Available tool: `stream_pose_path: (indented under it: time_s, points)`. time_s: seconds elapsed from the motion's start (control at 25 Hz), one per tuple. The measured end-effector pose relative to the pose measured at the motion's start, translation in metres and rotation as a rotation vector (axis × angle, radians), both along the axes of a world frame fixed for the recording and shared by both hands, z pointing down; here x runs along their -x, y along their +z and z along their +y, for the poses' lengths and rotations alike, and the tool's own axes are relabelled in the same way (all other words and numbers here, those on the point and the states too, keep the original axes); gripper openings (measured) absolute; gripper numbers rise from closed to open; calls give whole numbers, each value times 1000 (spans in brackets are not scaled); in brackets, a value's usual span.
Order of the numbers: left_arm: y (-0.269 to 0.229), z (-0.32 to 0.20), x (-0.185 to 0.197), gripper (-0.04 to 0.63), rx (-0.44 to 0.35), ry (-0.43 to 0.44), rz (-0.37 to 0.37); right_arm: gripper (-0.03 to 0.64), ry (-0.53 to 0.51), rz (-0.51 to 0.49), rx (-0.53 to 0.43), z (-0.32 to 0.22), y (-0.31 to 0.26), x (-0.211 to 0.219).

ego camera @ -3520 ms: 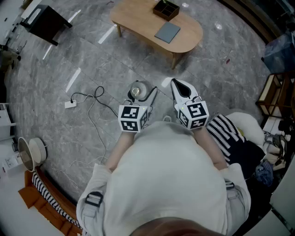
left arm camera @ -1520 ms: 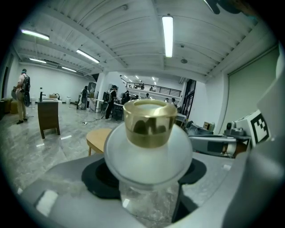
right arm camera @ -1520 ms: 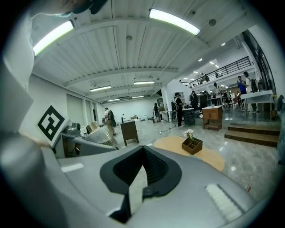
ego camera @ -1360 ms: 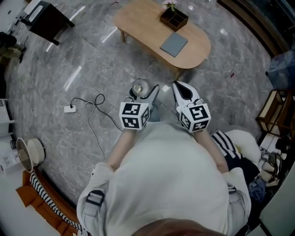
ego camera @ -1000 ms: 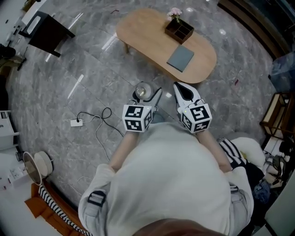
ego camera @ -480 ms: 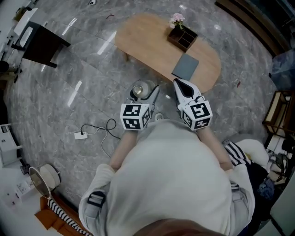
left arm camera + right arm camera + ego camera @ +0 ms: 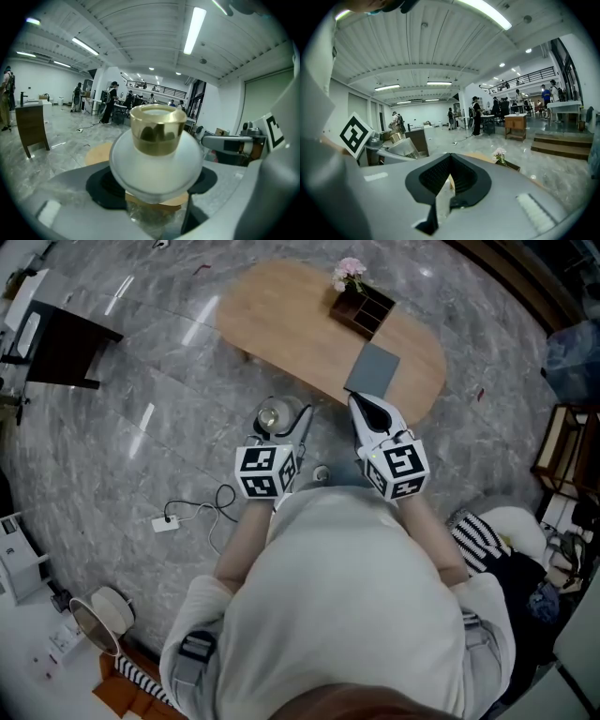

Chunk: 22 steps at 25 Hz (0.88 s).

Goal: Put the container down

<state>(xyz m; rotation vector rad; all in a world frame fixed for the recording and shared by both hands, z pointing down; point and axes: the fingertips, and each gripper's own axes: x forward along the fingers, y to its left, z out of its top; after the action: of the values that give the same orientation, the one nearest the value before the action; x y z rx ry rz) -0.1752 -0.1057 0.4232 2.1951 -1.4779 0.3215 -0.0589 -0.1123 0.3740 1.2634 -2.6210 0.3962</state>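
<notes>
Beyond the held container (image 7: pixel 271 416), the table (image 7: pixel 281 315) bears a mat (image 7: pixel 372 367) and box (image 7: pixel 362 307).

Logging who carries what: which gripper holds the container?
The left gripper, shut on the gold-necked frosted container; the right gripper is shut, with nothing between its jaws.

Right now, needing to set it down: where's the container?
Head view, left of centre: the container sits in the left claw, over floor beside the wooden table.

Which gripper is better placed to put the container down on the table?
Left. The left gripper holds the container between its jaws, and the table lies just ahead of it. The right gripper is shut and empty.
</notes>
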Motion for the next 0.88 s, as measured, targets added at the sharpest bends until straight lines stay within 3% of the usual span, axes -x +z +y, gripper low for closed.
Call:
stream_pose_path:
  time_s: [0.48, 0.88]
  points:
    - [67, -80, -9, 346, 83, -8, -6, 2, -19, 69, 76, -68, 54, -10]
    - [138, -174, -38, 345, 100, 54, -17, 2, -46, 82, 156, -146, 116, -19]
